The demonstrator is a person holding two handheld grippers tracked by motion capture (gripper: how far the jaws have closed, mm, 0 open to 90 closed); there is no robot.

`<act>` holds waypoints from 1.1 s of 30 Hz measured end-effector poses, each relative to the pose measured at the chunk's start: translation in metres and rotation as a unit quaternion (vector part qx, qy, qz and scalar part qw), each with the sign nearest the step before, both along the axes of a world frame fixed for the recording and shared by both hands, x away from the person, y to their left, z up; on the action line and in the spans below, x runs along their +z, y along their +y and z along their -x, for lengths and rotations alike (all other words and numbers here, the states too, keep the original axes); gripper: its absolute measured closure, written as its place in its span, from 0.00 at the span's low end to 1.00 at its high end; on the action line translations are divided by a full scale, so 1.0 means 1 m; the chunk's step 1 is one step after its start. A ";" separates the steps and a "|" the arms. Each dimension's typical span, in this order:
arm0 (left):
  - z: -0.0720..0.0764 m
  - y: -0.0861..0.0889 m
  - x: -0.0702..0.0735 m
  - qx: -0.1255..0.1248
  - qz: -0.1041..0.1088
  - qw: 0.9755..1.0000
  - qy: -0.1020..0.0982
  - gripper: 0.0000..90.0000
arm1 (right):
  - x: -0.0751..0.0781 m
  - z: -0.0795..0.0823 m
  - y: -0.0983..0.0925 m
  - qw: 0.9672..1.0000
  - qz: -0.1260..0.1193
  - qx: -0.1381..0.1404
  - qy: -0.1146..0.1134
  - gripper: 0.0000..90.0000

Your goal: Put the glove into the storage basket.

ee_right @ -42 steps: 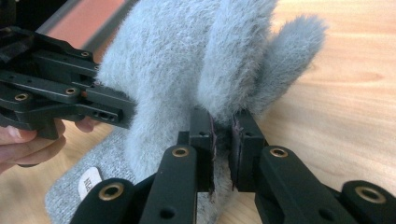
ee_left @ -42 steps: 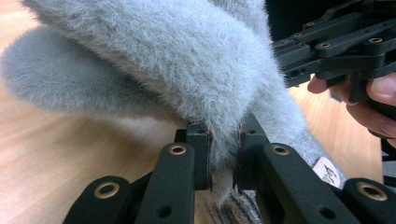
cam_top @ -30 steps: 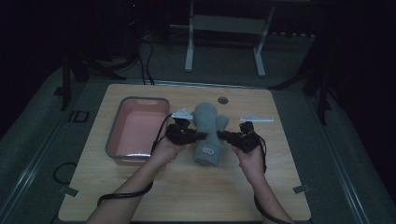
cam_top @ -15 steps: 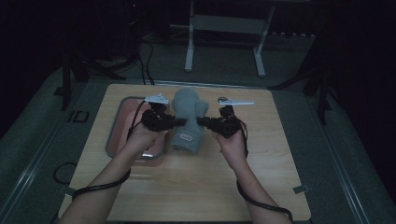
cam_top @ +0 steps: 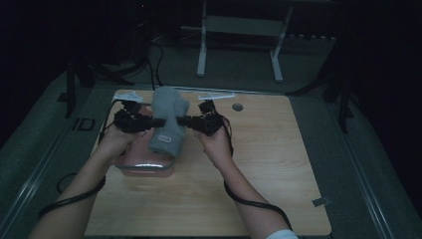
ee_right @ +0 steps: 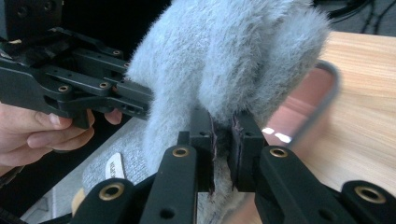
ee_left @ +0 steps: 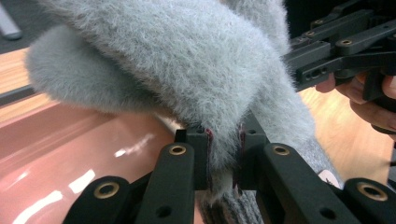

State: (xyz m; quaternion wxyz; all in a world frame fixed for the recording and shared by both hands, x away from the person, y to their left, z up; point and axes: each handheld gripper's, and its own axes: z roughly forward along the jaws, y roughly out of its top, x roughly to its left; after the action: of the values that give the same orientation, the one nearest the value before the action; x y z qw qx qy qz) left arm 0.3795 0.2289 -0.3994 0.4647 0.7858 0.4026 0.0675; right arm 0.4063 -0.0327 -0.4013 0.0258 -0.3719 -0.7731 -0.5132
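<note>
One grey mitten [cam_top: 167,119], one pink tray [cam_top: 144,167], one bench [cam_top: 278,169].
Two claws, left claw [cam_top: 158,121] and right claw [cam_top: 180,120], are each pinching the mitten, hanging over the tray.

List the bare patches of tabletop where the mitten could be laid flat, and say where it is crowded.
Free: the wooden table right of the right gripper, and its near strip. Crowded: the far-left corner, where the pink tray, the grey mitten and the left gripper meet.
</note>
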 end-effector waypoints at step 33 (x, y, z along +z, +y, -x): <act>-0.040 0.010 -0.098 0.077 -0.121 0.979 0.148 0.89 | -0.098 -0.045 0.090 0.979 0.195 -0.007 0.051 0.88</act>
State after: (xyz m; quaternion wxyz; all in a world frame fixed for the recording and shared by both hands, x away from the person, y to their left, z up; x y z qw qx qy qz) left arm 0.4195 0.2390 -0.4974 0.2954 0.8038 0.5153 0.0345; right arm 0.4511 0.0574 -0.4991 -0.0118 -0.4010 -0.8532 -0.3333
